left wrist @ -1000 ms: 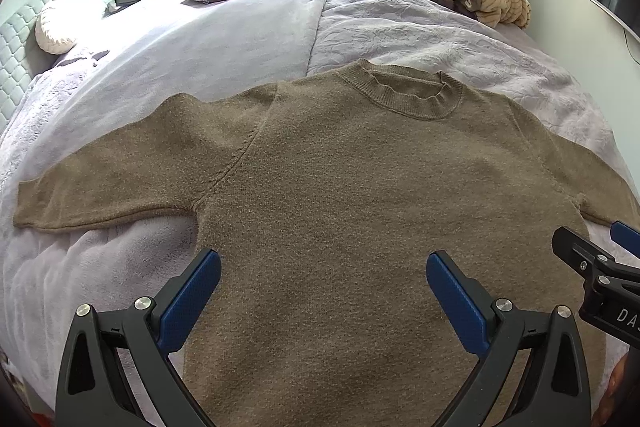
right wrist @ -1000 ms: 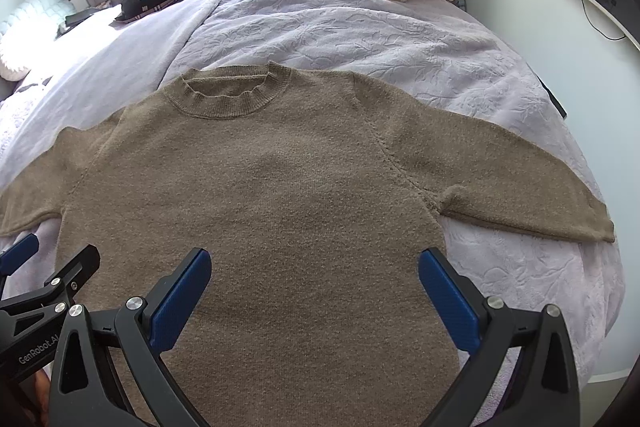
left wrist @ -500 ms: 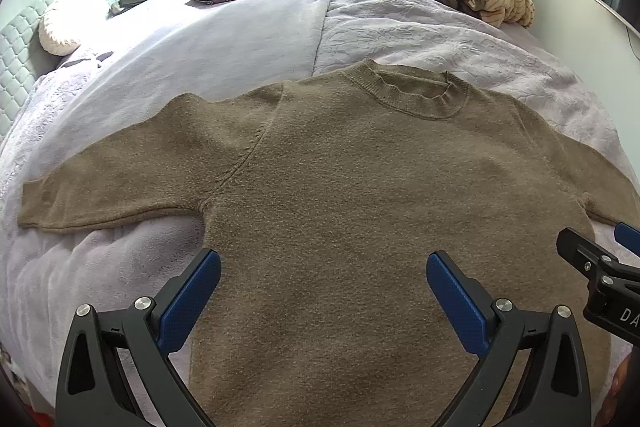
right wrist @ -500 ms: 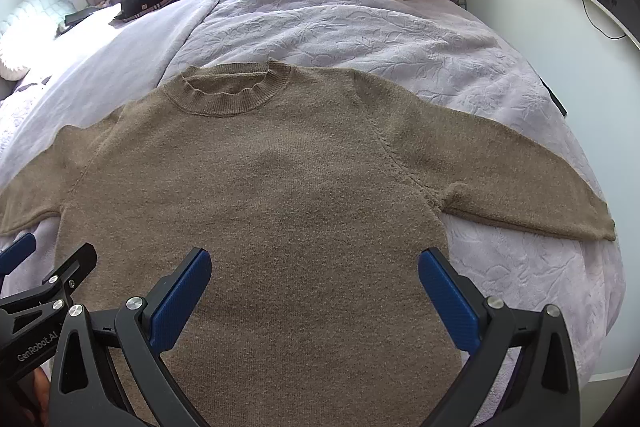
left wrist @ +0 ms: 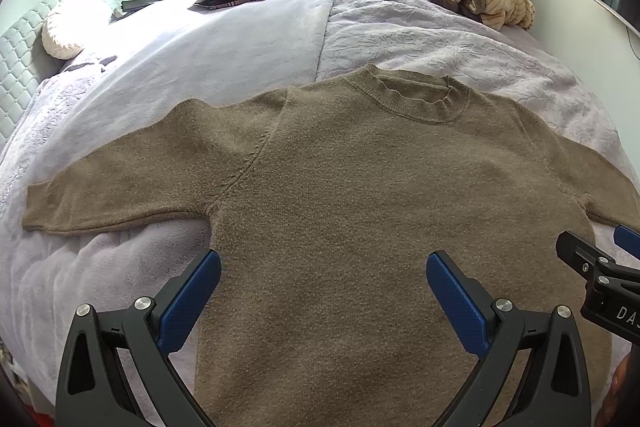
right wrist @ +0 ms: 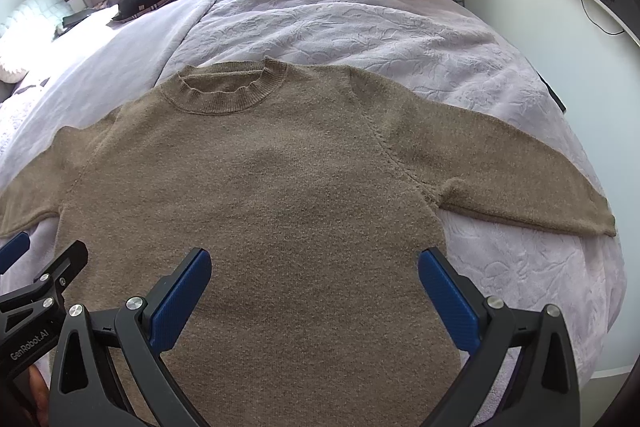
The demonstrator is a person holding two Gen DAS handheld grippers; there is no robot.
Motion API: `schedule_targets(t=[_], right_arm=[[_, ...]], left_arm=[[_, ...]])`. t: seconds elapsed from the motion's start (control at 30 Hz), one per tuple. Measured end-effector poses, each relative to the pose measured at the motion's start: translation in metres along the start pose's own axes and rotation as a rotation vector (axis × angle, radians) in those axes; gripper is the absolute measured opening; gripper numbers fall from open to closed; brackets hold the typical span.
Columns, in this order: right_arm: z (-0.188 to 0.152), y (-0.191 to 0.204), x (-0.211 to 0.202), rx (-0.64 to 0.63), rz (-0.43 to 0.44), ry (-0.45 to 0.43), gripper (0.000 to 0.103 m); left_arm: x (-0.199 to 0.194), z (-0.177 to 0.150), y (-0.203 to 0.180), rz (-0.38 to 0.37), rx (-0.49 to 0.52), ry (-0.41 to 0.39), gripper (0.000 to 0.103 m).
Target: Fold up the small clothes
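While both claws hover: nothing is gripped yet
Sweater: brown knit sweater (left wrist: 360,211) lies flat, face up on the bed (left wrist: 420,39), sleeves spread wide, collar away from me
Left claw (left wrist: 323,277): jaws wide apart over the lower body, empty
Right claw (right wrist: 314,275): likewise spread, empty
Change: over the last second the views barely drifted, sweater unmoved
Meaning: folding seems not begun; a sleeve fold looks next
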State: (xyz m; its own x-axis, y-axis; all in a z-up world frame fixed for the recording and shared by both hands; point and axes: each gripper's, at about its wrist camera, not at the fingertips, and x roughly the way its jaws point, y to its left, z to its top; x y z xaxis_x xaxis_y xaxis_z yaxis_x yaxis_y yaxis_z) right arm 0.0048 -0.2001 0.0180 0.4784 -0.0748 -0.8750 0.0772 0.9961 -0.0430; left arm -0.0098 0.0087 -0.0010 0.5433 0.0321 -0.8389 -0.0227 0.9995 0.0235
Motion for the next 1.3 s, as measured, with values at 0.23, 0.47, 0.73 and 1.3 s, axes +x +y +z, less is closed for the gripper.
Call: schedule_targets(t=[0.23,0.47,0.73,1.3], right_arm=[[-0.002,0.002,0.002,-0.004,0.000,0.009,0.103],[-0.001,0.003,0.003,-0.005,-0.001,0.010,0.103],[-0.002,0.004,0.003,-0.008,-0.002,0.011,0.103],[-0.002,0.005,0.003,-0.006,-0.005,0.019,0.103]], left_arm=[[0.002,-0.001,0.005,0.010,-0.007,0.005,0.103],[0.004,-0.002,0.008,0.013,-0.013,0.010,0.103],[0.005,-0.001,0.008,0.017,-0.015,0.008,0.103],[0.006,-0.003,0.012,0.010,-0.021,0.011,0.103]])
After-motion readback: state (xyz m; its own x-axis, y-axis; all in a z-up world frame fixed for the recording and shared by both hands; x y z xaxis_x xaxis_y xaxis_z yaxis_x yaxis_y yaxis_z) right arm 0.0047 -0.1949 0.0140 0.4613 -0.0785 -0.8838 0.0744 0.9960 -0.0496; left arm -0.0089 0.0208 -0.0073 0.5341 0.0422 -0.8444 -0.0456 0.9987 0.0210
